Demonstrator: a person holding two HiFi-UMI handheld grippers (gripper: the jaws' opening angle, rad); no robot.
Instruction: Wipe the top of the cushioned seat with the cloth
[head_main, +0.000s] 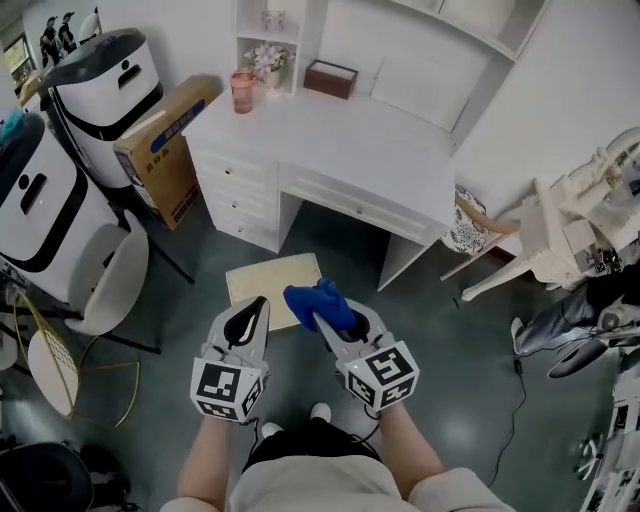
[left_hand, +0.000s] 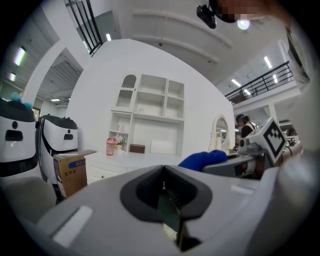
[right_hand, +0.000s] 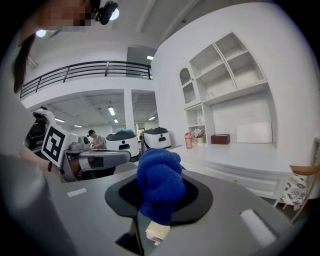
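Note:
The cushioned seat (head_main: 262, 277) is a beige square stool top standing on the floor in front of a white desk. Both grippers are held above its near edge. My right gripper (head_main: 320, 320) is shut on a bunched blue cloth (head_main: 318, 299), which sticks out past the jaw tips over the seat's right near corner. In the right gripper view the cloth (right_hand: 160, 186) fills the space between the jaws of the right gripper (right_hand: 150, 222). My left gripper (head_main: 260, 303) is to its left, jaws together and holding nothing. The left gripper view shows the left gripper (left_hand: 170, 210) with the cloth (left_hand: 202, 160) off to the right.
The white desk (head_main: 340, 150) with drawers stands behind the seat, a pink cup (head_main: 242, 92) on it. A cardboard box (head_main: 170, 150) and white machines (head_main: 100, 90) are at the left, a white chair (head_main: 110, 285) nearer. White furniture (head_main: 560, 240) and a floor cable lie to the right.

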